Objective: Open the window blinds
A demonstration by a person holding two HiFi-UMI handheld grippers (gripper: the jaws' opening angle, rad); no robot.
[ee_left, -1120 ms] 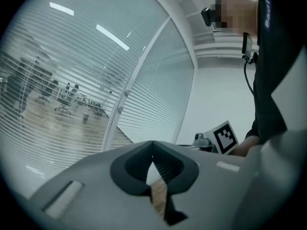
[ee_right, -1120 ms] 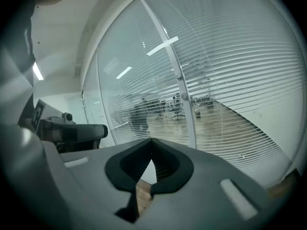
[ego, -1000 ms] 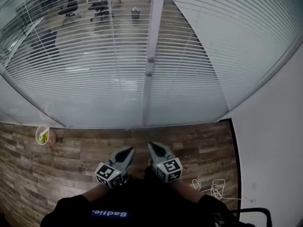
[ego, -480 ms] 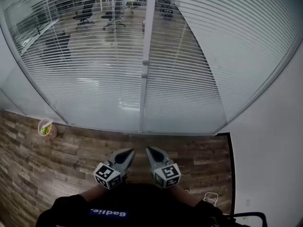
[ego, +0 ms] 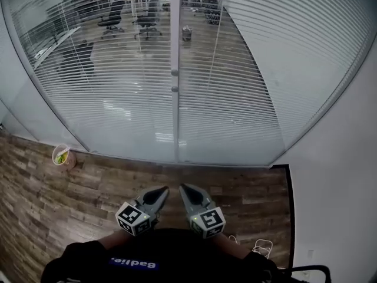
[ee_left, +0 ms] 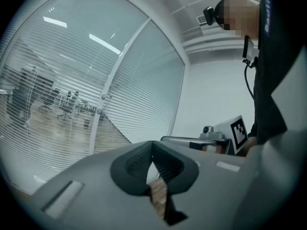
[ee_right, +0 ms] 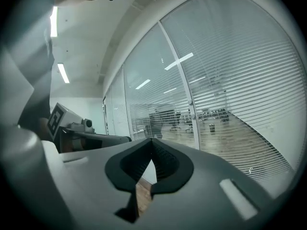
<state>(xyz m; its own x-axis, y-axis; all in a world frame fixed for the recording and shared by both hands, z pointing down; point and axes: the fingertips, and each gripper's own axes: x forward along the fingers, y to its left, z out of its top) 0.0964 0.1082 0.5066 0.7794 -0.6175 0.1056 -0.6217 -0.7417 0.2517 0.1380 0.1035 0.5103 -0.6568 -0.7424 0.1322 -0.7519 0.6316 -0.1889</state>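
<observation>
White horizontal blinds (ego: 235,81) hang lowered behind a glass wall, with slats partly tilted so an office shows through. A white upright post (ego: 175,52) splits the glass and carries two small knobs (ego: 174,73). My left gripper (ego: 160,191) and right gripper (ego: 184,188) are side by side low in the head view, above the wood floor and short of the glass. Both are shut and hold nothing. In the left gripper view the left gripper (ee_left: 152,143) faces the blinds (ee_left: 139,95). In the right gripper view the right gripper (ee_right: 152,143) faces the blinds (ee_right: 240,80) and the post (ee_right: 184,104).
A cup (ego: 62,156) with something green in it stands on the floor at the left, by the glass. A white cable (ego: 262,247) lies on the floor at the lower right. A plain white wall (ego: 336,175) closes the right side. Office chairs (ego: 113,16) stand beyond the glass.
The view has shifted: the post and blinds sit further left and the cable lower in the head view. Both grippers stay together, shut, and have edged towards the glass.
</observation>
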